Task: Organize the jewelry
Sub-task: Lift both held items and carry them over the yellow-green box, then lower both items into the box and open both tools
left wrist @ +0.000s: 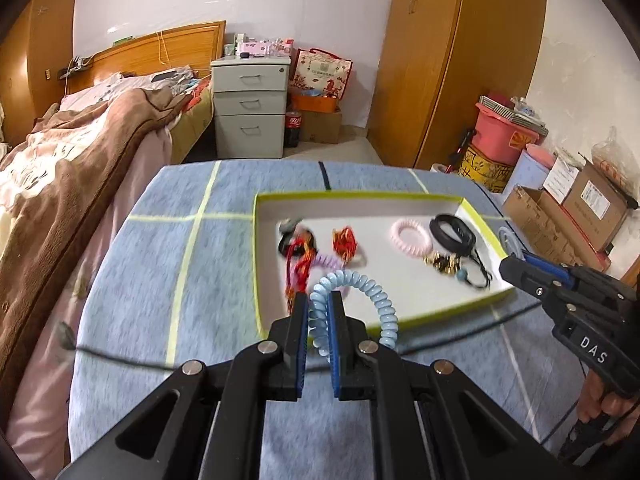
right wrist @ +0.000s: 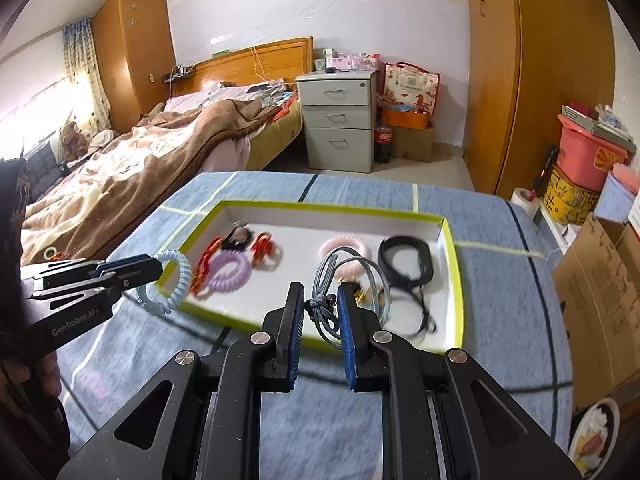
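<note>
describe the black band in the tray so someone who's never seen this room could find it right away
On the blue plaid blanket lies a shallow white tray with a lime-green rim. Look in the tray's far right corner, just right of the pale pink coil hair tie. The black band there is a smooth, flat, solid black loop, unlike the ridged, pastel coil ties and red ornaments nearby.

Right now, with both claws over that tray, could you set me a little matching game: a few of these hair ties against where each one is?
Things:
1. light blue coil hair tie
2. grey cord loop
3. pink coil hair tie
4. purple coil hair tie

Places:
A. lying in the tray, beside red ornaments
B. held by the right claw
C. held by the left claw
D. lying in the tray, beside the black band

Pairs: 1-C, 2-B, 3-D, 4-A
</note>
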The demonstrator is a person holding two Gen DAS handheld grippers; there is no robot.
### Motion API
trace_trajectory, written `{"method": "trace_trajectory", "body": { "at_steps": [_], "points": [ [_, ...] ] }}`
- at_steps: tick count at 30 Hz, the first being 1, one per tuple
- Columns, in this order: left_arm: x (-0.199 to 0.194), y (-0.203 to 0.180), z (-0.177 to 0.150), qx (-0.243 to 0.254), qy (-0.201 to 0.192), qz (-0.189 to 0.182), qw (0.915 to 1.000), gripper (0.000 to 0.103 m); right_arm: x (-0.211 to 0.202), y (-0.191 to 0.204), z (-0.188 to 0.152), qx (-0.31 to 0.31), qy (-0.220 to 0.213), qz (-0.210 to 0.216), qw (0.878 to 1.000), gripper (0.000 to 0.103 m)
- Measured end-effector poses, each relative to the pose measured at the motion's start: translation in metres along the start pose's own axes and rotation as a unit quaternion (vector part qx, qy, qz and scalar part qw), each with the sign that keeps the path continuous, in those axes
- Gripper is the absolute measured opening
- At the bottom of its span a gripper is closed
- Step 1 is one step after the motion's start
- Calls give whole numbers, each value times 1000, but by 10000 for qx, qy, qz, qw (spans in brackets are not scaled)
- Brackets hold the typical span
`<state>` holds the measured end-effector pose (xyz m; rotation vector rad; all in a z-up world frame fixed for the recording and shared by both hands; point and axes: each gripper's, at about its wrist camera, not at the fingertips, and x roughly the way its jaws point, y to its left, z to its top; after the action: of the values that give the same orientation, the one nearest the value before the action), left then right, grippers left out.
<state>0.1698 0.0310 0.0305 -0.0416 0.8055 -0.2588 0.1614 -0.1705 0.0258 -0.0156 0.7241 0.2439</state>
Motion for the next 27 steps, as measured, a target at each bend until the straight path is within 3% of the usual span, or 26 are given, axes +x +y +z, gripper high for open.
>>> {"method": "trace_trajectory", "body": {
  "at_steps": [16,27],
  "points": [
    [63,-9,19,-2,419,-38,9991,10,74,-30,33,-14,311,-31,9995,18],
    [75,-20,18,119,547,-12,9984,10,96,-32,35,-101,446,-62,9989,18]
  ]
}}
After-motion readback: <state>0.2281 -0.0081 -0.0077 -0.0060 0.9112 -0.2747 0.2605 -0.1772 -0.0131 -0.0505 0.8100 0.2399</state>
